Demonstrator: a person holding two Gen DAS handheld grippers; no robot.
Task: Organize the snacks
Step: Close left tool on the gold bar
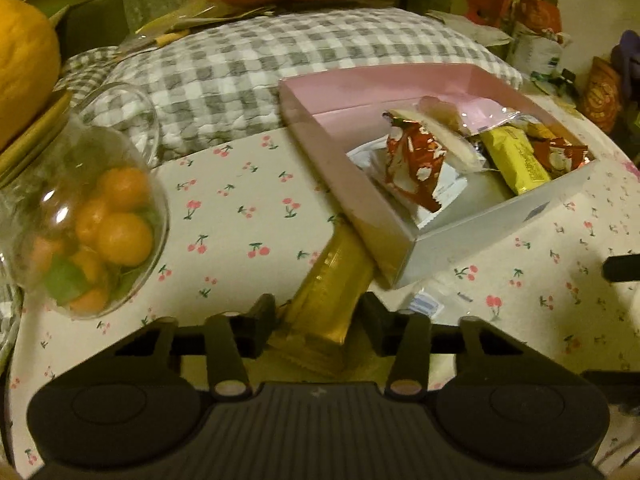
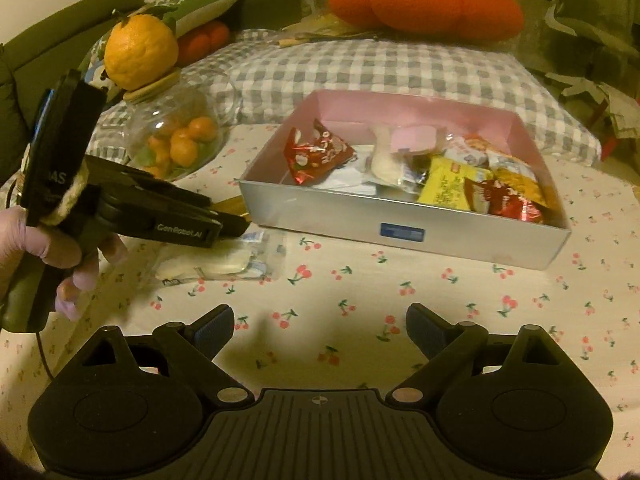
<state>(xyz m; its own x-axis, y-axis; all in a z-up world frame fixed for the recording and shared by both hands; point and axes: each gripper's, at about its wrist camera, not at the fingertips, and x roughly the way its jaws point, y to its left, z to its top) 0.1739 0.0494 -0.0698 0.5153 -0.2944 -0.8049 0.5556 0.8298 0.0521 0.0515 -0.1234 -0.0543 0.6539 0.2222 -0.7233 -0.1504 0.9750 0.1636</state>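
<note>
The left hand-held gripper [image 1: 318, 316] has a gold snack packet [image 1: 328, 292] between its jaws, and they look pressed on its near end. The packet is long and shiny. It points away from the gripper, up to the near corner of the pink snack box [image 1: 362, 208], and its far end touches that wall. The box lies ahead and to the right. The right hand-held gripper [image 2: 320, 330] is spread and holds nothing, above the soft cherry-print bed sheet [image 2: 360, 292]. A clear crinkly packet [image 2: 224, 260] lies flat near the left one.
</note>
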